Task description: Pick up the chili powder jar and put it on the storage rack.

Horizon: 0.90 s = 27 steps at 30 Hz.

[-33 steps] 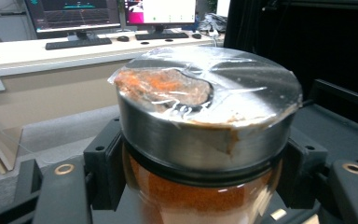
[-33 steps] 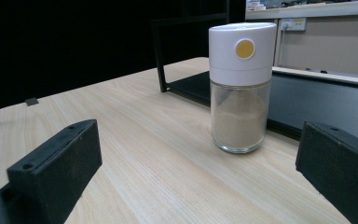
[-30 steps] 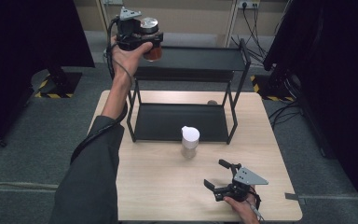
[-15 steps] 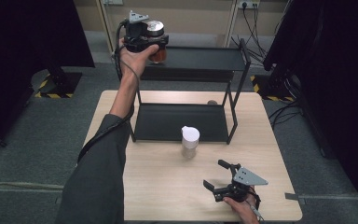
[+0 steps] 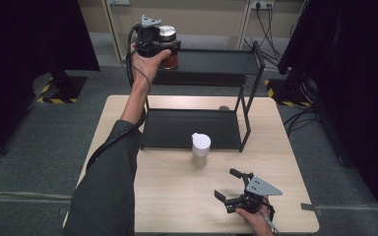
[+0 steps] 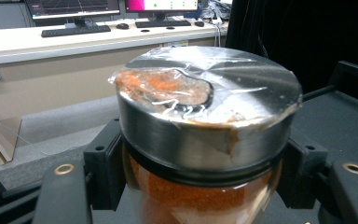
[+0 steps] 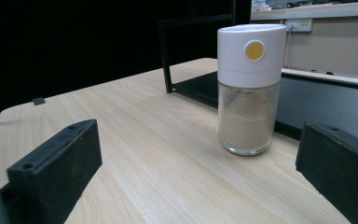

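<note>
A glass jar of orange-red powder (image 5: 169,48) (image 6: 200,186) with a silver lid sits in my left gripper (image 5: 158,45) (image 6: 200,182), whose black jaws are shut on its sides just below the lid. The jar is held at the left end of the black rack's top shelf (image 5: 216,61); whether its base rests on the shelf I cannot tell. A clear shaker with a white cap (image 5: 200,149) (image 7: 248,88), holding pale powder, stands on the table in front of the rack. My right gripper (image 5: 229,186) (image 7: 200,172) lies low near the table's front edge, open, pointing at the shaker from a short distance.
The two-tier black rack has a lower shelf (image 5: 177,129) resting on the wooden table (image 5: 177,196). A small brown object (image 5: 223,107) lies behind the lower shelf. Dark curtains flank the table; desks with monitors (image 6: 74,7) stand beyond.
My left hand has carried the jar to the right and slightly down, toward the left end of the top shelf. The right gripper and the shaker have stayed still.
</note>
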Motion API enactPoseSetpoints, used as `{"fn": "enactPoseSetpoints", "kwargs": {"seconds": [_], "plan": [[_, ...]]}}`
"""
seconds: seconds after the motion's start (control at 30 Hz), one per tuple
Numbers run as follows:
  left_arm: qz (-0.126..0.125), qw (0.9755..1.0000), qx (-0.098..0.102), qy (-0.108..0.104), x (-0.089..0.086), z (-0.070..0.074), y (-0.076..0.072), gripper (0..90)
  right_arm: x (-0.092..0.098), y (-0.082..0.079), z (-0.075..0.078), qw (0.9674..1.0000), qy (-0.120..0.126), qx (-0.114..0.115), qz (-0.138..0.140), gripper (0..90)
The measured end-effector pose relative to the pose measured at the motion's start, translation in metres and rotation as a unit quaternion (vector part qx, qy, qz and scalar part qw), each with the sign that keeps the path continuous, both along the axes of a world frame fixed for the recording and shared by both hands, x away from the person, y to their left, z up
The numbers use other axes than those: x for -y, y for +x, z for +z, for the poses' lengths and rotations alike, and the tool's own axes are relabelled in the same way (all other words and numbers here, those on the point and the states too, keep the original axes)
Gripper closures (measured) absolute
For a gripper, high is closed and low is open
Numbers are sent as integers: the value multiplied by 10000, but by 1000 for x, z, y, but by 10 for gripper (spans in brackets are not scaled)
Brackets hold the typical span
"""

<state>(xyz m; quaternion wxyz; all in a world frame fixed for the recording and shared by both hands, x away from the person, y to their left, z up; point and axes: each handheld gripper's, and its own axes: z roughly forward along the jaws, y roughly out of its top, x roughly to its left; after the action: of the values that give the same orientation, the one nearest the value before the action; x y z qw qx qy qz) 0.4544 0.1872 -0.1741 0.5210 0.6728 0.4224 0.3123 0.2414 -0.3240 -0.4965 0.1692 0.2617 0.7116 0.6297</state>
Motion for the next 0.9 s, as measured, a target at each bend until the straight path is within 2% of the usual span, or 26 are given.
{"fn": "enactPoseSetpoints", "kwargs": {"seconds": [0.2, 0.33, 0.47, 0.53, 0.77, 0.8, 0.9], "plan": [[4, 9999, 78, 71, 2, -2, 0, 305, 0, 0, 0, 10000, 4, -9, 13, 5], [-1, 9999, 109, 32, 1, -4, -1, 301, -1, 0, 0, 10000, -6, 0, 22, 4], [26, 9999, 153, -56, 2, -6, -3, 147, -1, 0, 0, 10000, -14, -9, 27, 4], [143, 9997, 105, -155, 4, -8, -6, 78, -1, 0, 0, 10000, -12, 3, 26, 5], [188, 9994, 170, -256, 6, -9, -13, 0, -2, 0, 0, 10000, -13, 3, 31, 5], [215, 9991, 180, -330, 6, -10, -15, 0, -2, 0, 0, 10000, -11, 8, 30, 5], [119, 9992, 199, -321, 4, -12, -19, 0, -1, 0, 0, 10000, -23, 24, 33, 5]]}}
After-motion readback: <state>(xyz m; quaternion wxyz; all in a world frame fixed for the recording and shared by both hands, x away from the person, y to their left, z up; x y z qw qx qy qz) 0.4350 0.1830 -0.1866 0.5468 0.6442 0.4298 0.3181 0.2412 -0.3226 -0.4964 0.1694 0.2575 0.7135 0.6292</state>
